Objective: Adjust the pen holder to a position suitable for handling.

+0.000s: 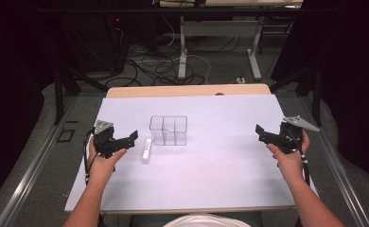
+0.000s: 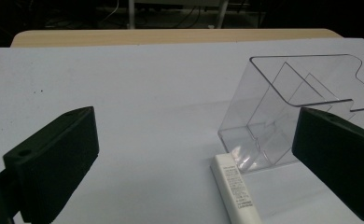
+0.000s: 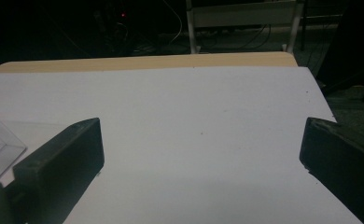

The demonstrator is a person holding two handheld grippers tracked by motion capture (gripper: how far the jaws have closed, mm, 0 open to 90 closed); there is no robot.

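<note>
1. I had the left gripper [image 1: 131, 137] with its jaws spread wide and nothing between them.
2. The white tube [image 1: 146, 150] lay on the white sheet [image 1: 211, 175] just ahead of those jaws, beside the clear organizer [image 1: 168, 130].
3. My right gripper [image 1: 260, 132] was also spread and empty, well apart from both.

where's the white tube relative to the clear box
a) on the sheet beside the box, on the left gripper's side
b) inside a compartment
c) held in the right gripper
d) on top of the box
a: the white tube lies flat on the sheet just outside the clear box, toward the left gripper.
</note>
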